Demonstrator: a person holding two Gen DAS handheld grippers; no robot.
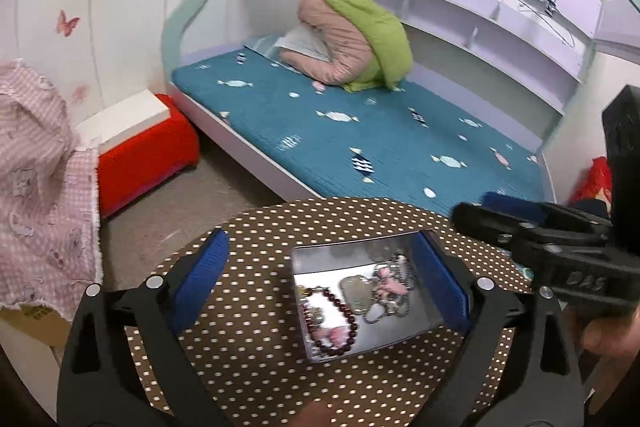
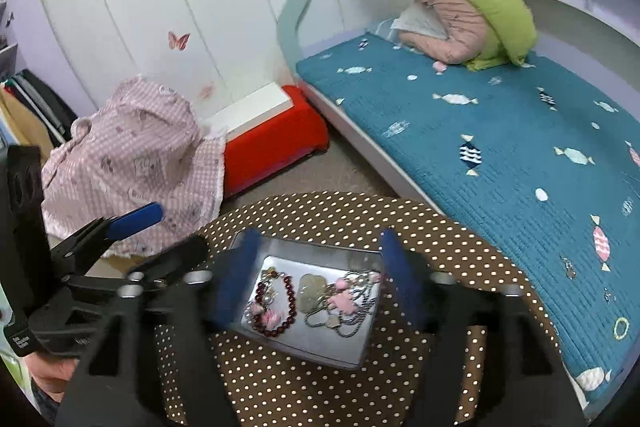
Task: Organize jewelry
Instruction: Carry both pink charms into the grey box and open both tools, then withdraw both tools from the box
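Note:
An open silver tin [image 1: 352, 245] stands on a round brown polka-dot table [image 1: 256, 367]. Inside lie a dark red bead bracelet [image 1: 345, 311], tangled metal chains [image 1: 394, 293] with pink charms, and a pale oval pendant [image 1: 357, 294]. My left gripper [image 1: 320, 281] hovers open over the tin, its right pad by the tin's right wall. The right gripper [image 1: 476, 207] reaches in from the right. In the right wrist view the right gripper [image 2: 318, 281] is open with a pad on either side of the tin [image 2: 320, 247], the bracelet [image 2: 289, 307] and the chains [image 2: 348, 311]. The left gripper [image 2: 176, 227] is at the left.
A bed with a teal cover [image 1: 400, 147] runs behind the table, with a folded green and pink quilt [image 1: 360, 39] on it. A red box [image 1: 148, 155] and a pink checked cloth [image 1: 36, 187] are on the left. A hand [image 1: 612, 331] holds the right gripper.

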